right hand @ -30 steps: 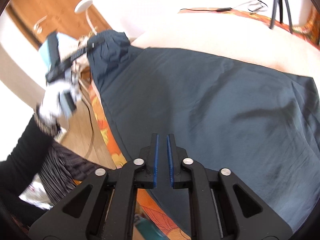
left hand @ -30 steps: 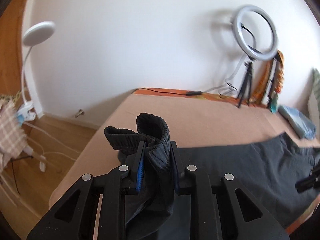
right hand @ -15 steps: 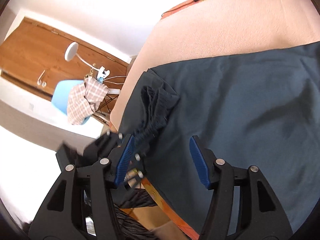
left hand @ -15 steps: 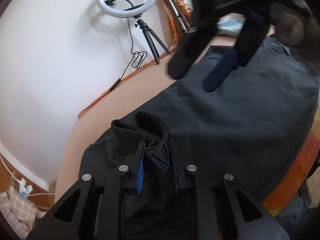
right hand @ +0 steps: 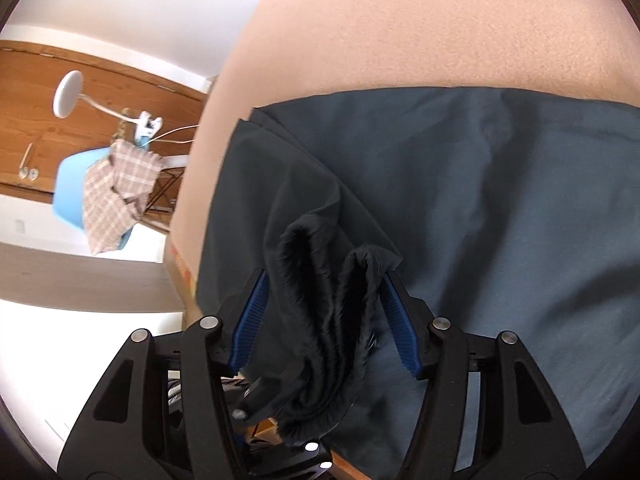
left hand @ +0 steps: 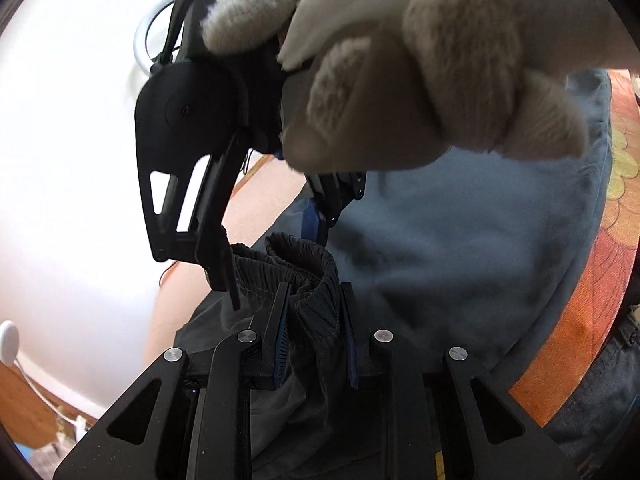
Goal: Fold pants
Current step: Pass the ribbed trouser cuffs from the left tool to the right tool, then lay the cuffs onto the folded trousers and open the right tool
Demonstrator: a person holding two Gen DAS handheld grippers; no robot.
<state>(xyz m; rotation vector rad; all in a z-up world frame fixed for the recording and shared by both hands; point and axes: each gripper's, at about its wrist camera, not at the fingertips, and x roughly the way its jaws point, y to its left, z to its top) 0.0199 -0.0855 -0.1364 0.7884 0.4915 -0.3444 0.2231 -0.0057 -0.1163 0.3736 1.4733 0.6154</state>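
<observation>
**Inspector A:** State of the left tongs (left hand: 314, 320)?

**Inspector B:** Pinching the gathered waistband (left hand: 304, 268) of the dark pants (right hand: 480, 200). The ribbed band is bunched upright between the two blue pads, both of them pressed against the cloth.

**Inspector A:** And the right tongs (right hand: 320, 320)?

**Inspector B:** Spread. In the right wrist view the blue pads stand either side of the same bunched waistband, with the cloth between them. Whether the pads touch the folds, I cannot tell. In the left wrist view these tongs come down from above, held by a hand in a pale glove (left hand: 420, 60), one finger on each side of the band.

**Inspector A:** Where are the pants?

**Inspector B:** Spread flat across a peach-coloured bed cover (right hand: 440, 32), the waistband end raised at the near edge. An orange patterned sheet (left hand: 592, 280) shows along the bed's border beside the cloth.

**Inspector A:** Surroundings?

**Inspector B:** A blue chair (right hand: 72, 188) with a checked cloth (right hand: 116, 184) draped over it, a white lamp (right hand: 68, 94), and a wooden door (right hand: 48, 72) behind them. A ring light (left hand: 146, 40) is partly hidden behind the right tongs.
</observation>
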